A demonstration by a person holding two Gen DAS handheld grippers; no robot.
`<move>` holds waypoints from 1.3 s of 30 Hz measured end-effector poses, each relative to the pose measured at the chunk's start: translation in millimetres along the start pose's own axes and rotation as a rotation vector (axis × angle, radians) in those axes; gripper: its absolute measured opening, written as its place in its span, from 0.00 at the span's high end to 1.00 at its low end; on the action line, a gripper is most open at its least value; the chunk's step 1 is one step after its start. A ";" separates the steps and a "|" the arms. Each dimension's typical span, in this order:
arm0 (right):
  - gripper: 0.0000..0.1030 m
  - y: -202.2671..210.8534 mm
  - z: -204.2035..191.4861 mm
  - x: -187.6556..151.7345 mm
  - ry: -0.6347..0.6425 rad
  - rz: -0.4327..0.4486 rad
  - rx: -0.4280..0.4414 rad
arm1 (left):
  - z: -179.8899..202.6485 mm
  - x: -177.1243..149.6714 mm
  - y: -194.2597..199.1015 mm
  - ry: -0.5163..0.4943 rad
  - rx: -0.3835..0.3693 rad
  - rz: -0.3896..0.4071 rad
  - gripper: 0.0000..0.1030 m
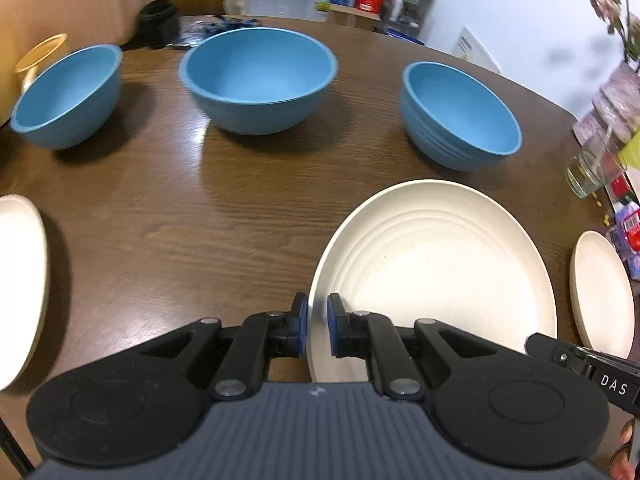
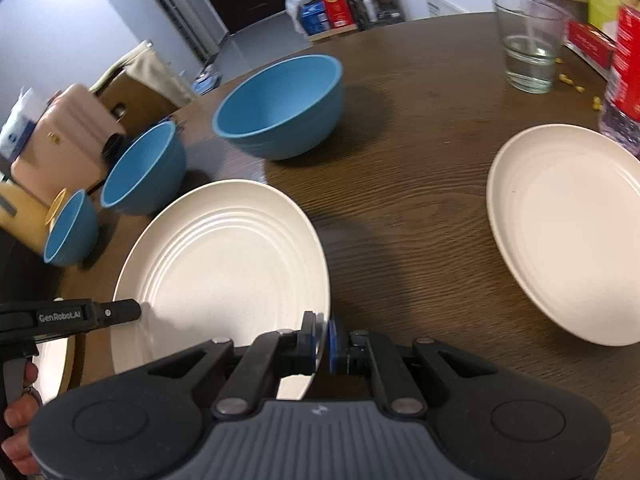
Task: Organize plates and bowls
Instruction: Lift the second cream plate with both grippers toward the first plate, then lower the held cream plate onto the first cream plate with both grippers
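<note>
Near you, over the brown wooden surface (image 1: 240,220): one plate, two grips.
Your left gripper (image 1: 317,330) and right gripper (image 2: 322,340) each clamp opposite rims of the round cream ridged plate (image 1: 436,264).

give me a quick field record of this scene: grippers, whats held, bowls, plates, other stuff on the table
left gripper: shut on the left rim of the big cream plate
right gripper: shut on the same plate's right rim
bowls: three blue, empty, upright, apart in a row beyond the plate; middle bowl widest
other plates: one at far left, one at right
other: drinking glass
surface: dark wooden table
</note>
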State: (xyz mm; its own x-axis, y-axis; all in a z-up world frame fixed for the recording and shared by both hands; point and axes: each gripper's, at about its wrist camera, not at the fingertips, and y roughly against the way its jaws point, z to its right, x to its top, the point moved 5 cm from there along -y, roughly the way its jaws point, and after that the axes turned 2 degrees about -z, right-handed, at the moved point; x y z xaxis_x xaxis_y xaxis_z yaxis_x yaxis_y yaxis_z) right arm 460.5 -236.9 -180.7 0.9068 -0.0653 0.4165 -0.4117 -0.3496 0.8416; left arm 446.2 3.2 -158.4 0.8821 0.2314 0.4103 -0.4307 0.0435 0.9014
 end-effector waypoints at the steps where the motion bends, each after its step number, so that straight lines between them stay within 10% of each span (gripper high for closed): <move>1: 0.94 -0.4 -3.6 -1.2 0.010 -0.003 0.005 | -4.7 -2.7 2.6 0.011 0.004 0.002 0.89; 39: 0.94 -35.1 -214.2 -44.1 0.334 -0.127 0.164 | -222.2 -57.5 87.3 0.357 0.153 0.078 0.89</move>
State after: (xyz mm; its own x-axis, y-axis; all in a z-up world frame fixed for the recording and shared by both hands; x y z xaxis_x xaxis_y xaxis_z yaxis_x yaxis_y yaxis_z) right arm 415.5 -21.5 -155.0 0.8588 0.2867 0.4247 -0.2539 -0.4818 0.8387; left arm 315.5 209.6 -134.0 0.7144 0.5530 0.4287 -0.4366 -0.1263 0.8907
